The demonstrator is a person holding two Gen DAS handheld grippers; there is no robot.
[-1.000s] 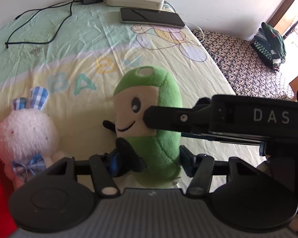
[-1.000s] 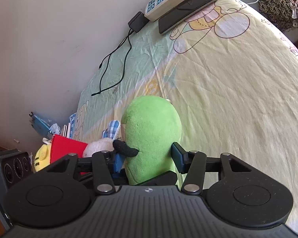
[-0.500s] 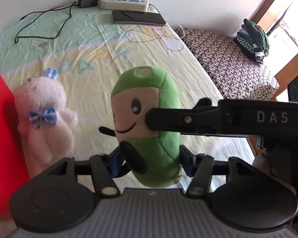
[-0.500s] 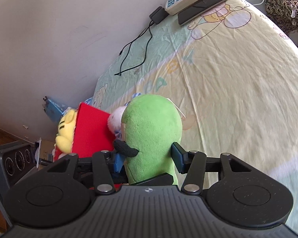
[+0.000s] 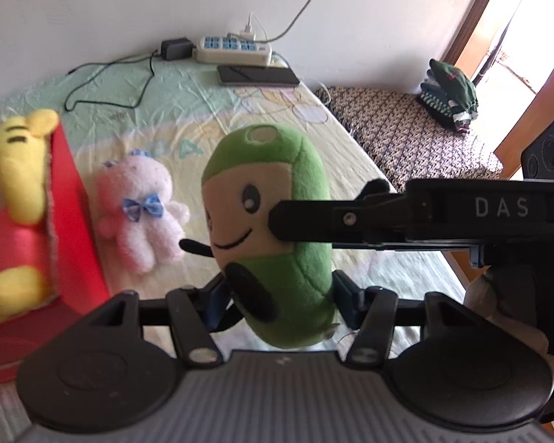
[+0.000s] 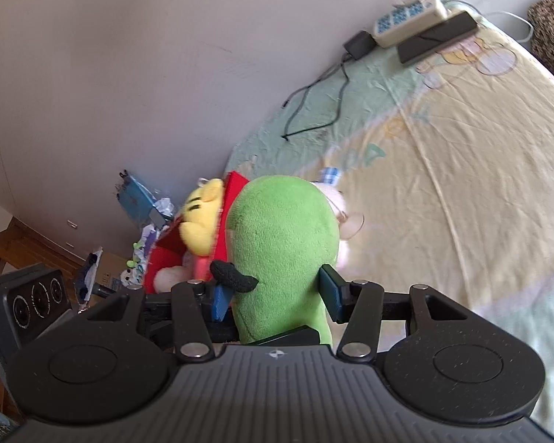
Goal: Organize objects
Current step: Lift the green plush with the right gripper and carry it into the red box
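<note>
A green plush toy (image 5: 273, 229) with a smiling face hangs in the air above the bed, held from both sides. My left gripper (image 5: 277, 297) is shut on its lower body. My right gripper (image 6: 277, 295) is shut on the same toy (image 6: 282, 243) from behind, and its black finger crosses the left wrist view (image 5: 351, 217). A red box (image 5: 74, 221) at the left holds a yellow bear plush (image 5: 14, 199); both also show in the right wrist view, the box (image 6: 232, 192) and the bear (image 6: 199, 221). A pink-white bunny plush (image 5: 140, 206) lies on the sheet beside the box.
A power strip (image 5: 232, 50), a black charger (image 5: 175, 48) with its cable and a phone (image 5: 258, 75) lie on the bed by the wall. A patterned bench (image 5: 406, 129) with folded green clothes (image 5: 448, 92) stands to the right. Clutter (image 6: 144, 217) lies beyond the bed's left edge.
Both grippers have lifted the green plush higher and drawn back, toward the red box. The box and the yellow bear have come into the left wrist view.
</note>
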